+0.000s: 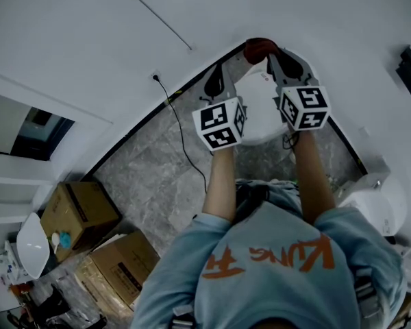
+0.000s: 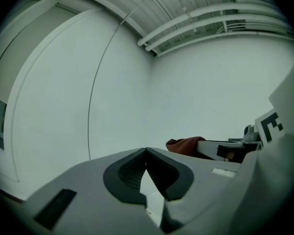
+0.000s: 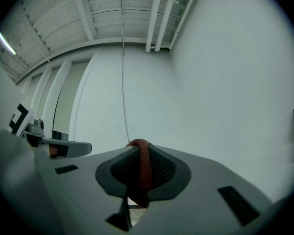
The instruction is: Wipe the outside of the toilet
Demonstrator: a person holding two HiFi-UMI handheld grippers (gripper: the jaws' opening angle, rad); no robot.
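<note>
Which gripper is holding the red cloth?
The right gripper: the red cloth is pinched in its jaws; the left gripper is shut on nothing.

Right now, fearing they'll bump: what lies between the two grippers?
Head view: only the white toilet below shows between left gripper and right gripper; the right clamps a red cloth.

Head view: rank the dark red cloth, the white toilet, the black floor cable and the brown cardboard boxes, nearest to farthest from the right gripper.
1. Dark red cloth, pinched by the right gripper.
2. White toilet, directly beneath it.
3. Black floor cable, off to the left.
4. Brown cardboard boxes, far lower left.
</note>
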